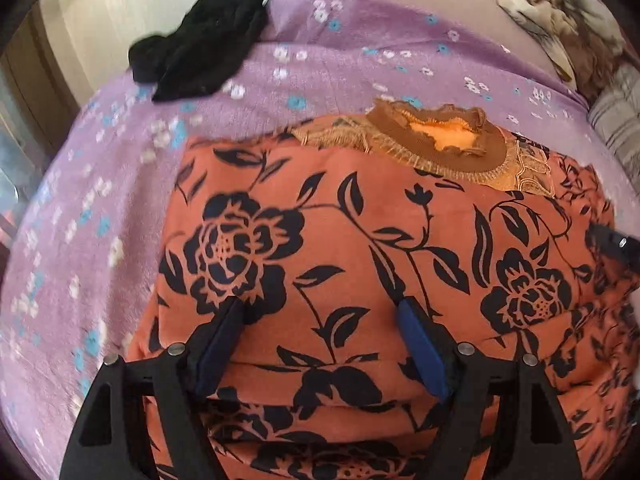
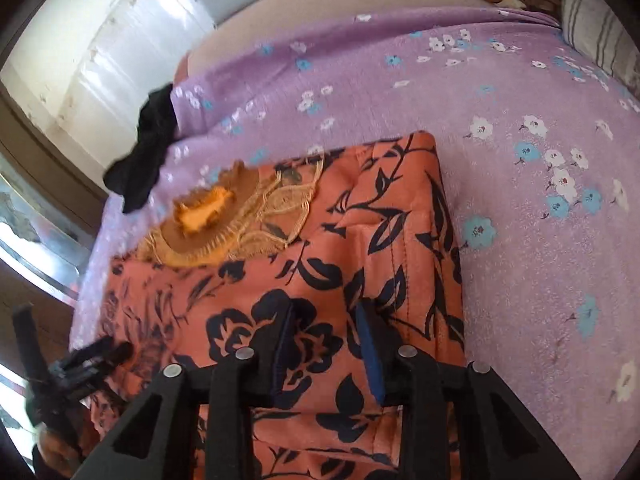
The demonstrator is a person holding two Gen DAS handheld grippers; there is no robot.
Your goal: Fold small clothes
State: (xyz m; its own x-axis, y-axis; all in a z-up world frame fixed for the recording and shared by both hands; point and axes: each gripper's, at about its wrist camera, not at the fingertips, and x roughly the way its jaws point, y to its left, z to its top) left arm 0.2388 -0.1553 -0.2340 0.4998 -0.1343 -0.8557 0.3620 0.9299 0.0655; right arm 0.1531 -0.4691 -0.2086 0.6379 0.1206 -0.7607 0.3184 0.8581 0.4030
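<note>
An orange garment with a black flower print lies folded on the purple flowered bedspread; its brown embroidered neckline faces away. My left gripper is open just above the garment's near half, nothing between its blue pads. In the right wrist view the same garment shows with its neckline at the far left. My right gripper is open over the garment's right part and holds nothing. The left gripper shows blurred at the lower left of the right wrist view.
A black piece of clothing lies crumpled at the bed's far left edge, also in the right wrist view. Patterned and striped pillows sit at the far right. A pale wall and a window frame stand beyond the bed's left side.
</note>
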